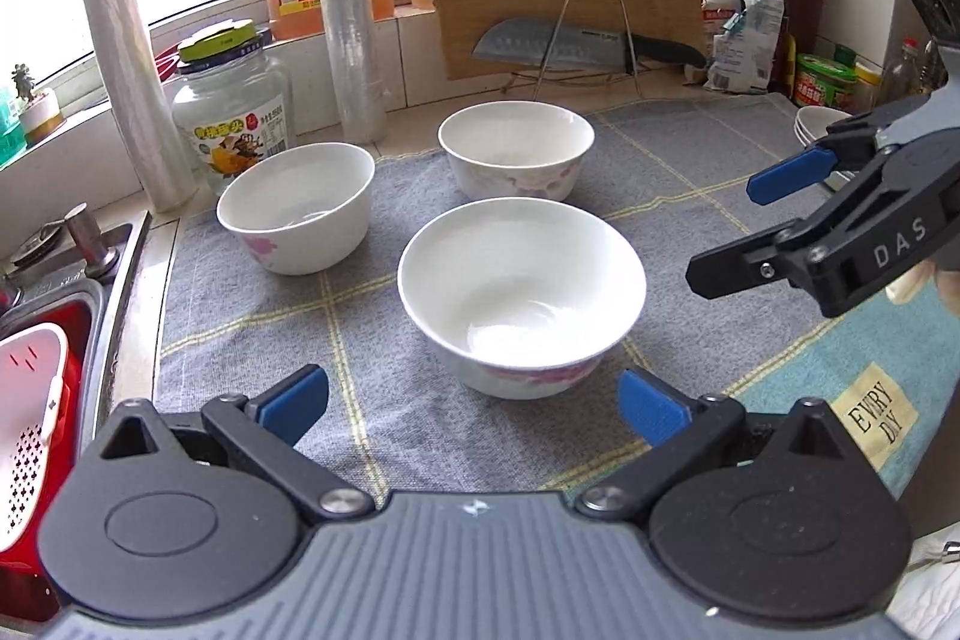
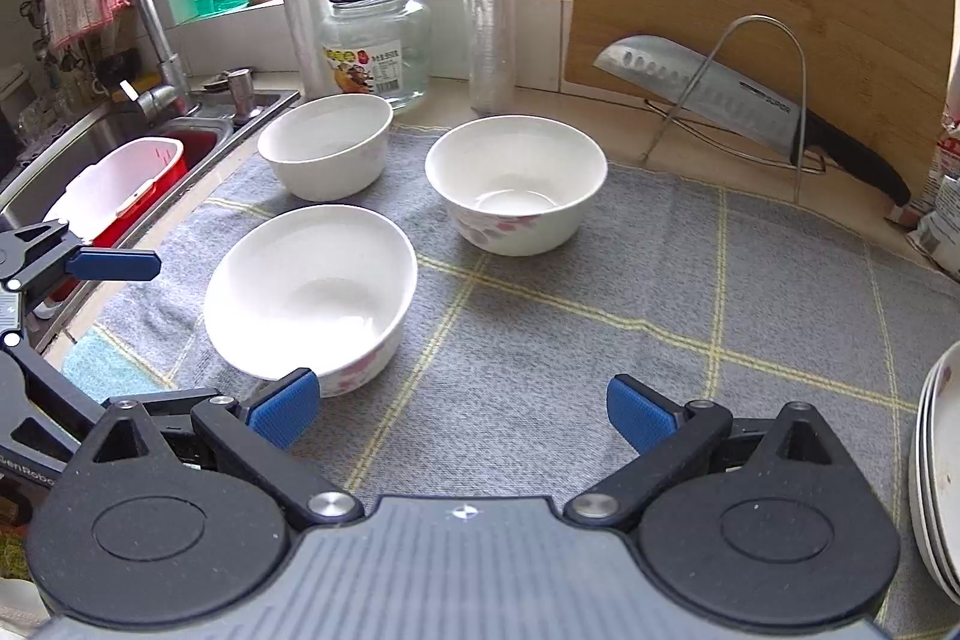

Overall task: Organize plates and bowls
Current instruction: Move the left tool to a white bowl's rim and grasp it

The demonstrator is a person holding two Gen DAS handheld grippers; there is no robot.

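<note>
The left tool (image 1: 474, 400), black with blue pads, is spread wide and holds nothing. Straight ahead of it, just beyond its fingertips, stands the near white ceramic bowl with a pink flower print (image 1: 521, 295), roughly centred between the jaws. The right tool (image 2: 459, 409) is equally wide and empty; that same bowl sits left of its centre line, beside its left pad, so the left tool looks better lined up for a grasp. Two more white flowered bowls stand farther off, one far left (image 1: 295, 207) and one far centre (image 1: 516, 147), all upright and apart on the grey checked cloth (image 1: 660, 172) covering the table. A stack of white plates (image 2: 939, 466) sits at the right edge, near the right tool.
</note>
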